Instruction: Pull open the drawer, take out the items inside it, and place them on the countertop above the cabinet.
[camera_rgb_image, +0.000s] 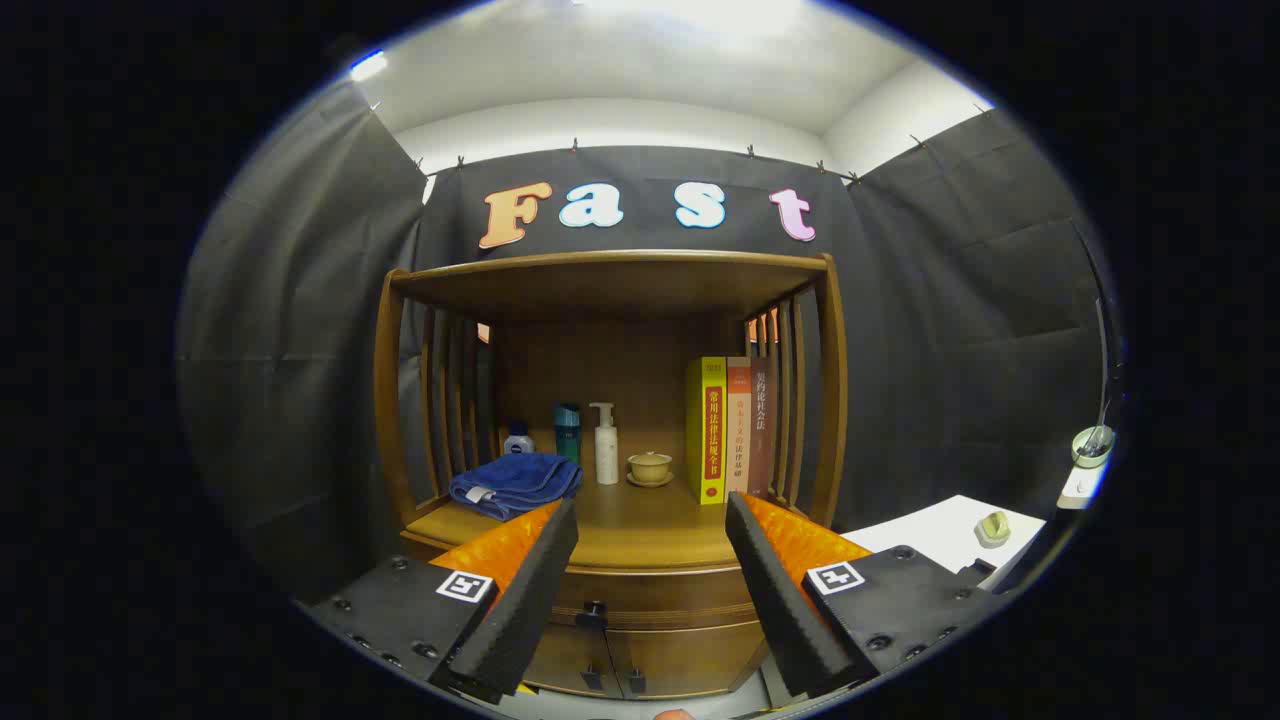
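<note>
Claw: claw (650, 580) spread wide, holding nothing, raised in front of the cabinet.
Drawer: brown wooden drawer (650, 600) with small dark knob (594, 608), closed, directly under the wooden tabletop (640, 530), between the fingers.
Handling: likely rigid and sliding on runners; knob small, possibly slippery; grip it squarely and pull straight.
Contents: hidden.
Tabletop load: folded blue towel (515, 482), white pump bottle (605, 445), upright yellow book (708, 430).

The camera rides on the tool (650, 545), facing the cabinet (610, 290) head-on from nearby, level with its tabletop (640, 530).
</note>
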